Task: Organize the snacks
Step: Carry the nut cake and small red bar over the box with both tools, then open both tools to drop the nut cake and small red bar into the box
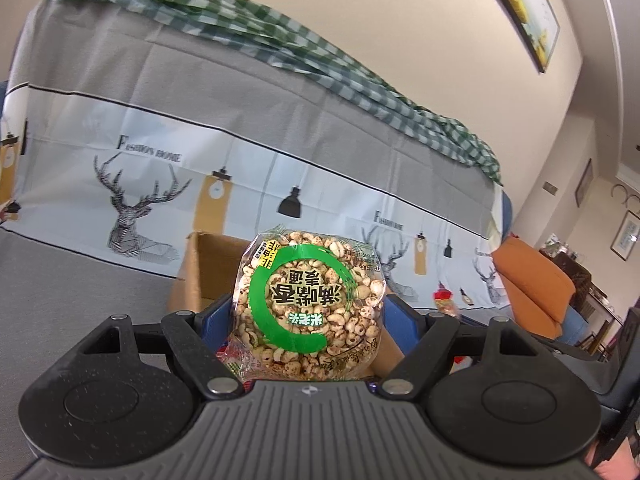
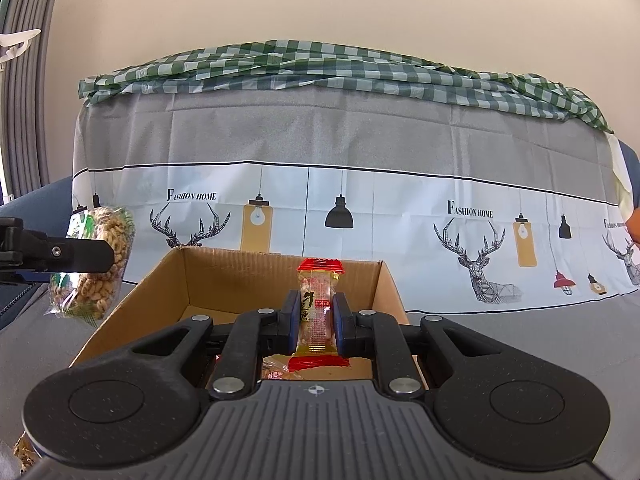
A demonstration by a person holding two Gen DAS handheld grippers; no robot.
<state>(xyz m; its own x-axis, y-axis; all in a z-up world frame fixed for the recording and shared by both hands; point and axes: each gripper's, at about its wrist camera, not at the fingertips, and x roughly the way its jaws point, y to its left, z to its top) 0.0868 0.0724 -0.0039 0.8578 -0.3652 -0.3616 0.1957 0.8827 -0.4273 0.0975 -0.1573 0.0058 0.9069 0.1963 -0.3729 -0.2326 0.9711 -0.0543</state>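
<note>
A sofa draped in a grey cover (image 2: 320, 140) printed with deer and hanging lamps fills the background, with a green checked cloth (image 2: 340, 68) bunched along its top. On the grey seat in front stands an open cardboard box (image 2: 240, 276), its flaps up; a few wrapped snacks lie at its bottom, mostly hidden. An orange cushion (image 1: 536, 280) sits at the far end of the sofa in the left wrist view. The left hand-held gripper (image 1: 308, 316) has its jaws spread wide and clamped on a round puffed-grain snack pack (image 1: 310, 304) with a green ring label, held beside the box's left wall. The right hand-held gripper (image 2: 316, 316) has its jaws drawn narrow, pinching a small red-ended candy bar (image 2: 318, 312) upright over the open box.
</note>
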